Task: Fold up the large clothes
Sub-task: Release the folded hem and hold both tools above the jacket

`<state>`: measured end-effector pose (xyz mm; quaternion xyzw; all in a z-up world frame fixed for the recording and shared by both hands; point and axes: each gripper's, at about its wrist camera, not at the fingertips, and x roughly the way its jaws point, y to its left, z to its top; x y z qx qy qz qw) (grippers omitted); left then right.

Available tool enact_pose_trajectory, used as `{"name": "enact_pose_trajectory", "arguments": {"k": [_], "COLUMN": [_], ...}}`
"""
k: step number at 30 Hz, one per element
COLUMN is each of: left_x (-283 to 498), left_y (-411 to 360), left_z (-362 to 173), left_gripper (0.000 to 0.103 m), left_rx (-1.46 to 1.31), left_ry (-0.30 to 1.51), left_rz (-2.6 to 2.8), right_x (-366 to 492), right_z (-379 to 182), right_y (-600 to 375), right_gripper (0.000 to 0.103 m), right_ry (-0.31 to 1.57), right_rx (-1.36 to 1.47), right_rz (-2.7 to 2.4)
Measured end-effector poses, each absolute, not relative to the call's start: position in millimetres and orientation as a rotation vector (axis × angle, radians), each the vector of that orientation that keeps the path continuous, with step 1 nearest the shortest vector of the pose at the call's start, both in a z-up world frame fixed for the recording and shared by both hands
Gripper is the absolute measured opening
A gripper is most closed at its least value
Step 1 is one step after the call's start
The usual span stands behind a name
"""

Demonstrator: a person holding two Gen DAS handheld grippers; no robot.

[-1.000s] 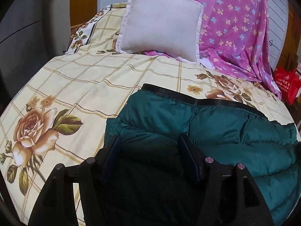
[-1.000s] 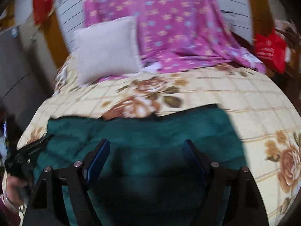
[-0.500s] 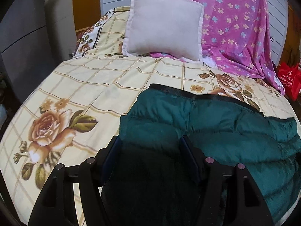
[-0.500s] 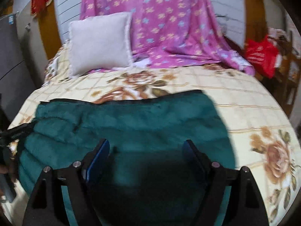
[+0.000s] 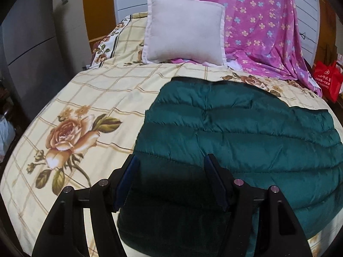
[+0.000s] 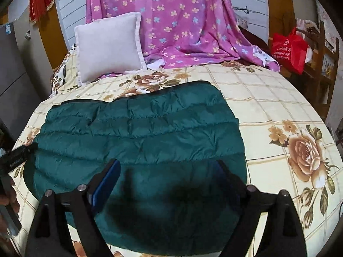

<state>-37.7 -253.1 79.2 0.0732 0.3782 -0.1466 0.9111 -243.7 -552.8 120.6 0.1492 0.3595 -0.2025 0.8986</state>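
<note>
Left wrist view
- A dark teal quilted jacket [image 5: 235, 141] is seen lying flat on the bed, folded into a broad, roughly rectangular pad.
- Its shell is stitched in horizontal puffed channels with a slight sheen, and a black band is seen along its far edge.
- The bed sheet [image 5: 103, 98] beneath it is a cream cloth printed with a brown grid and large roses.
- The left gripper [image 5: 171, 167] is held above the near left part of the jacket with its two blue-padded fingers wide apart; nothing is gripped between them.
- A pale square pillow [image 5: 184, 30] with a flanged edge is propped at the head of the bed, just beside a draped magenta cloth [image 5: 261, 25] dotted with small flowers.

Right wrist view
- The same jacket [image 6: 150, 132] is shown spread across the middle of the sheet [image 6: 278, 98], its right edge softly rounded and its surface lightly creased.
- The right gripper [image 6: 167, 171] is held over the near edge of the jacket, its fingers spread and gripping nothing.
- The other gripper [image 6: 19, 156] is seen at the jacket's left edge; whether it touches the fabric cannot be told from here.
- A red shopping bag [image 6: 289, 49] with white print is seen beside the bed, at the far right.
</note>
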Motion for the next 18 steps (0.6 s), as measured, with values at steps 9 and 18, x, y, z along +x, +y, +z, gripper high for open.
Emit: {"name": "enact_pose_trajectory", "arguments": {"k": [9,18], "left_x": [-23.7,-23.7], "left_y": [-262.6,-262.7], "left_z": [74.1,73.7], "left_gripper": [0.046,0.046], "left_rx": [0.174,0.19], "left_ry": [0.788,0.797], "left_rz": [-0.301,-0.309], "right_x": [-233.2,-234.6], "right_z": [89.8,102.2], "right_y": [-572.9,-572.2], "right_gripper": [0.093,0.093], "right_ry": [0.791,0.745], "right_rx": [0.301,0.334], "right_rz": [-0.449,-0.425]}}
